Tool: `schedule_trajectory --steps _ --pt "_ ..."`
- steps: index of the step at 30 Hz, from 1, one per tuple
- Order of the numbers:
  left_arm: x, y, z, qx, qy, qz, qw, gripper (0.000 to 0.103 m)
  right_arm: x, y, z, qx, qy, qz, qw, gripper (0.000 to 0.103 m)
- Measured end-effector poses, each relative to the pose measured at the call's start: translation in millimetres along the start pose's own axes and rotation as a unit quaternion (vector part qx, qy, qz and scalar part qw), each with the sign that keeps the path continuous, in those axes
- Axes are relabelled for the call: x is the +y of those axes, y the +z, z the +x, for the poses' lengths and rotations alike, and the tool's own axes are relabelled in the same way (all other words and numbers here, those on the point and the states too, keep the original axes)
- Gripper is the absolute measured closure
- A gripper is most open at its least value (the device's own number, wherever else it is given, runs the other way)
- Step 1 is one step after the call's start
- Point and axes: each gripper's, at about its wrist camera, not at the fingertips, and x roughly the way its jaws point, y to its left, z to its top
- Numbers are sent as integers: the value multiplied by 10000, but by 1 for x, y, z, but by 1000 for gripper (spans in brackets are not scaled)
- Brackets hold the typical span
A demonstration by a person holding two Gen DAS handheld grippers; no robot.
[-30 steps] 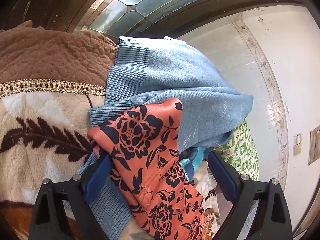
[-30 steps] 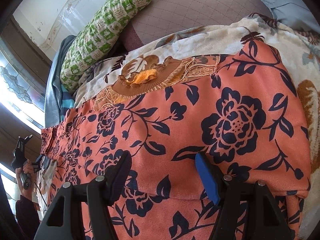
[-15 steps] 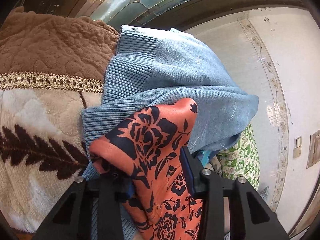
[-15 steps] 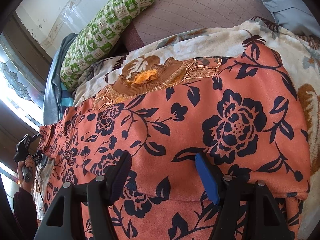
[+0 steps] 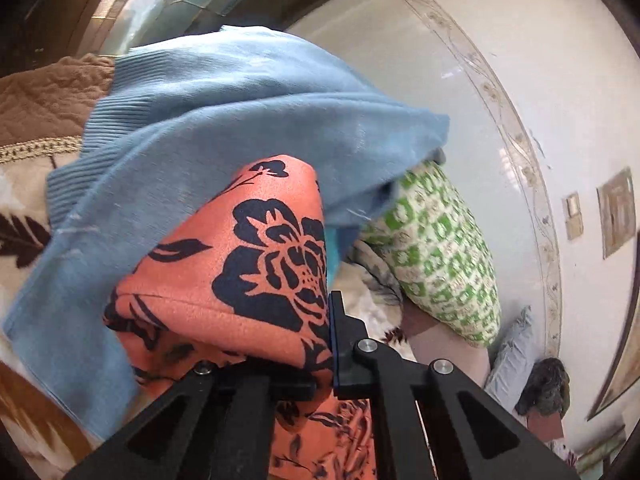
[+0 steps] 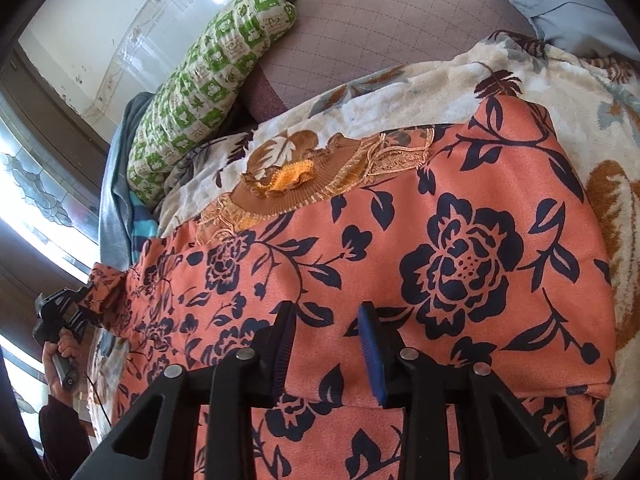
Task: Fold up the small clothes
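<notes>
A: Which step? The left gripper (image 5: 280, 364) is pinching a corner of the orange, navy-flowered garment (image 6: 420, 264) spread on the cream leaf-patterned blanket (image 6: 440, 80).

B: Starting a fold, I'd judge. The right gripper (image 6: 326, 344) is part-spread over the near hem; next it needs its own pinch.

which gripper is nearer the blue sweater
Left. The left gripper holds floral cloth right beside the sweater; the right gripper is farther along the cloth.
</notes>
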Motion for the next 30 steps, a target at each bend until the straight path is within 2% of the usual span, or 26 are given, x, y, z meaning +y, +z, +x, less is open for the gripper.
schedule_trajectory --steps 3,6,7,8,9,12,14,16,19,22,23,24,25,26,27,28,29,30 --pt "-50 -33 11 374 -314 357 9982 99 7 4 -14 -88 634 125 9979 69" --pt "-98 -79 25 883 -685 685 9914 99 8 6 -24 -61 1437 482 9884 65" --pt "-115 -96 29 1039 -820 798 9880 99 7 6 -27 -40 1747 613 9827 57" --pt "-132 -113 34 1205 -960 916 9838 99 7 6 -29 -51 2007 782 9765 32" --pt "-148 -129 38 1383 -1096 1042 9788 99 6 5 -33 -104 2226 986 9699 18" --pt "-187 -179 50 1838 -1489 1225 9639 99 0 6 -37 -77 2985 1466 9431 18" --pt "-207 -210 59 2125 -1622 1327 9544 99 -7 6 -31 110 3164 1794 9314 18" --pt "-221 -241 68 2398 -1681 1442 9452 99 -19 3 -27 144 3390 2194 9147 18" --pt "-228 -277 76 2700 -1644 1588 9353 99 -42 2 -31 -110 3607 2745 8913 18" --pt "-224 -306 80 2971 -1520 1665 9279 99 -63 4 -36 -394 3459 3066 8859 18" --pt "-223 -312 80 3023 -1481 1702 9261 99 -68 6 -35 -394 3440 3147 8838 21" --pt "-223 -316 82 3051 -1448 1739 9250 99 -72 6 -35 -405 3364 3211 8844 31" --pt "-222 -319 84 3069 -1409 1776 9243 99 -73 7 -35 -416 3222 3171 8910 40" --pt "-221 -321 87 3094 -1362 1800 9237 99 -71 9 -37 -410 2981 3035 9041 60" --pt "-220 -322 88 3117 -1311 1815 9234 99 -68 12 -38 -405 2709 2859 9183 71" --pt "-218 -323 89 3126 -1269 1833 9233 99 -65 14 -41 -422 2494 2714 9286 89" --pt "-215 -323 91 3160 -1207 1867 9223 98 -64 16 -43 -467 2320 2622 9356 96" --pt "-213 -324 93 3259 -1092 1897 9197 96 -63 19 -46 -542 2196 2542 9403 97"
